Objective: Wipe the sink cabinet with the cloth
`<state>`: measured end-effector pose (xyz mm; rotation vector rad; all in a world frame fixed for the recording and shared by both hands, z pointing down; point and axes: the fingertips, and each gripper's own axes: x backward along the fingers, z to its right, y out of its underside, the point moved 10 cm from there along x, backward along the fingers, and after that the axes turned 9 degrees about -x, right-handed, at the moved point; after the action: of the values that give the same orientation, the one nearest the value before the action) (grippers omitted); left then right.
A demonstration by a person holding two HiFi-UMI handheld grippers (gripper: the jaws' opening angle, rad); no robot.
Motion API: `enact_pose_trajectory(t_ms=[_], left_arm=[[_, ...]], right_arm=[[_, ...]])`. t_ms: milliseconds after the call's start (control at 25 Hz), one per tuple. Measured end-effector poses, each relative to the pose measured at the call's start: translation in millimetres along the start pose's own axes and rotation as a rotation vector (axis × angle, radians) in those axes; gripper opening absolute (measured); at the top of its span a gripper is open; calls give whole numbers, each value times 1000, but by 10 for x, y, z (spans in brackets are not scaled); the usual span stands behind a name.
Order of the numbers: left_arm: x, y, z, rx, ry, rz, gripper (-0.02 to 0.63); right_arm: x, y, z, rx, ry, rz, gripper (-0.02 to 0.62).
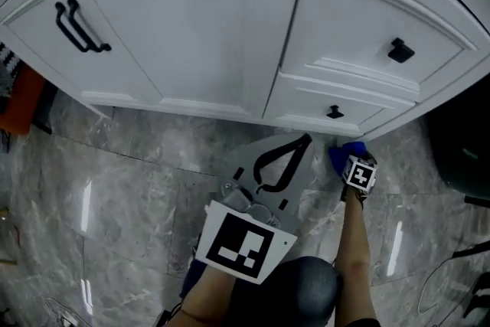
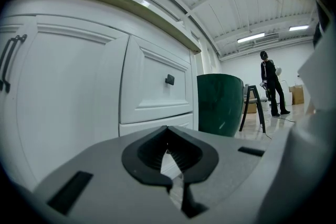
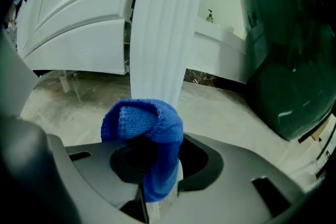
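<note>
We look steeply down on the white sink cabinet [image 1: 191, 27], which fills the upper half of the head view. A pair of black bar handles [image 1: 80, 28] sits at upper left, and two black drawer knobs are at right: one higher [image 1: 400, 50], one lower [image 1: 334, 112]. Grey marble floor [image 1: 115, 172] spreads across the lower half.

The right gripper [image 3: 157, 194], right of centre in the head view, is clamped on the blue cloth [image 3: 144, 123]. In the right gripper view the cloth bunches up out of the jaws into a rounded fold. It lies at the foot of a white upright strip [image 3: 163, 29] of the cabinet. In the head view the cloth [image 1: 343, 154] is at the cabinet's bottom edge, just below the lower drawer — it looks to be touching the white face there, though we cannot be sure.

The left gripper [image 1: 304, 140] is in the lower middle of the head view, pointing up and right toward the same corner. Its jaws are together at the tips with nothing between them — only cabinet shows through the loop they form.

A dark green rounded object [image 3: 286, 60] fills the right of the right gripper view. In the left gripper view, a person [image 2: 270, 84] stands far off at right.
</note>
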<state>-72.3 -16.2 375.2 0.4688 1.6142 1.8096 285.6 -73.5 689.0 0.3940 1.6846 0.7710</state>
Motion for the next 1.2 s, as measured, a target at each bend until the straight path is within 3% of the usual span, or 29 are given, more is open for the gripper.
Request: enact_pose_trajectory(t_ms=[80,160,320,480,640,720,880,1040,1200], left_arm=[[-29,-1,17,20,5,18,0],[-36,-7,5,33,-6,49,0],[65,-37,-7,45,0,66,0],[176,-33,-65,48,-33,88,0],[147,-32,-120,-79,-72,53,0],[93,-81,-112,-91,-92,37,0],[81,-365,-10,-41,-72,-39,0],[366,-740,197,79,0,-127,0],[706,-1412,233,144,22,-158,0]], right_arm=[[21,115,150,-9,57,-54,115],[55,130,112,-11,10,-26,115],[463,103,-62,0,-175,187,115],[1107,159,-120,-92,-338,259,115],[1921,-135,-221,-115,-529,358,115],[2409,-346,-257,-86,-551,419,115],[3249,-841,-346,-86,-531,479,115],[3960,-1023,-527,-61,-511,354,115],[4761,-1282,-663,-64,-518,256,115]])
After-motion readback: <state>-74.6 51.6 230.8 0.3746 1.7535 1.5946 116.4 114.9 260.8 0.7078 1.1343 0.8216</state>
